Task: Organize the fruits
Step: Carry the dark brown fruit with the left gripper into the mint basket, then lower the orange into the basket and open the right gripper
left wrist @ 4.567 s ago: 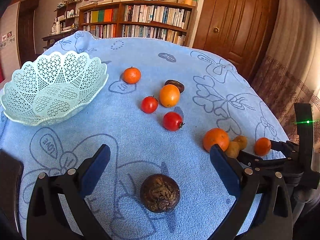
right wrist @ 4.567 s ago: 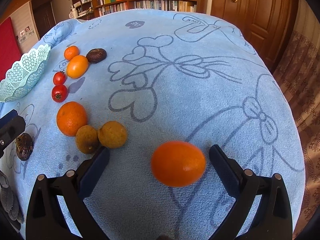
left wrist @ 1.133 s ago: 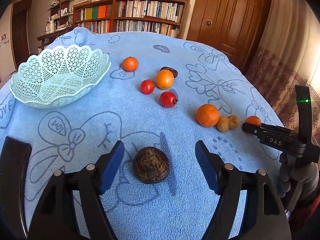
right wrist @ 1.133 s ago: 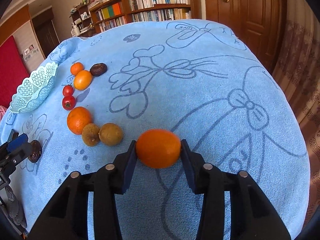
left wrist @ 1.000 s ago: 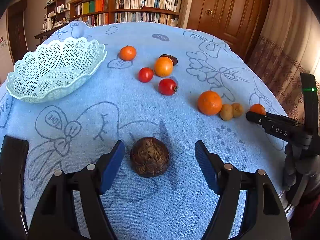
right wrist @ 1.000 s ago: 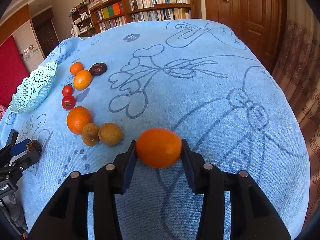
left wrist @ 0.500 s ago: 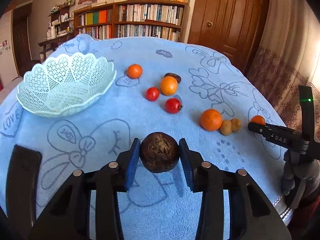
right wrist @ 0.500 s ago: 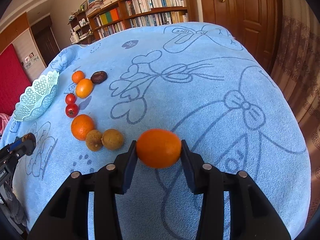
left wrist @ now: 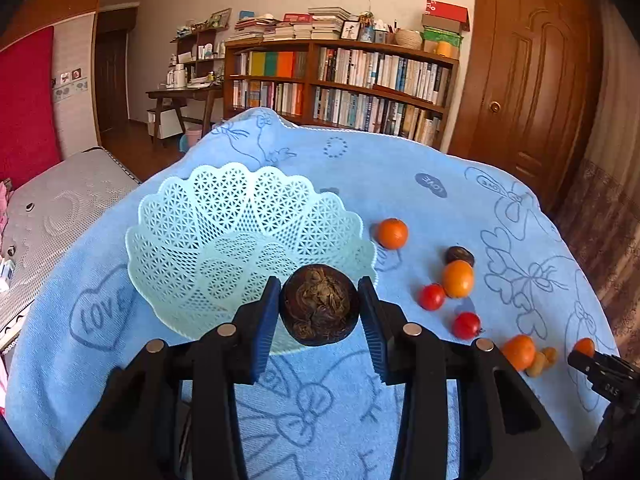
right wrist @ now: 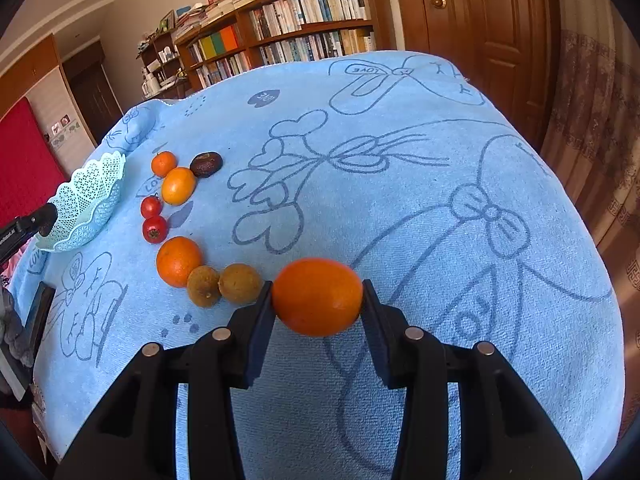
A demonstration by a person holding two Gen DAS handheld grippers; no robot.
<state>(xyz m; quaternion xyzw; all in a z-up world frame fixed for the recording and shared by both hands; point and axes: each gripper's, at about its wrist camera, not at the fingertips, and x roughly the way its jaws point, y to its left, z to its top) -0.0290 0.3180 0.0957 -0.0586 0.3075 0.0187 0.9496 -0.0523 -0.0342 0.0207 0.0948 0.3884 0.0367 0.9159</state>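
Gripping dark wrinkled fruit (left wrist: 319,305) in left tongs (left wrist: 319,312), now lifted off surface, at near rim of basket (left wrist: 192,280) → drop next | right tongs (right wrist: 317,300) clamped on orange (right wrist: 317,297), raised, basket well off | farther: tomatoes (left wrist: 432,297), oranges still on blue cloth (left wrist: 400,168)

Since 4.6 s ago: left gripper (left wrist: 319,309) goes from wide open around the dark brown fruit (left wrist: 319,305) on the blue cloth (left wrist: 400,184) to clamped on it, lifted off the cloth, now at the near rim of the mint lattice basket (left wrist: 224,216). Right gripper (right wrist: 317,298) goes from open around the orange fruit (right wrist: 317,297) to clamped on it, raised; its view now takes in more of the cloth and the room.
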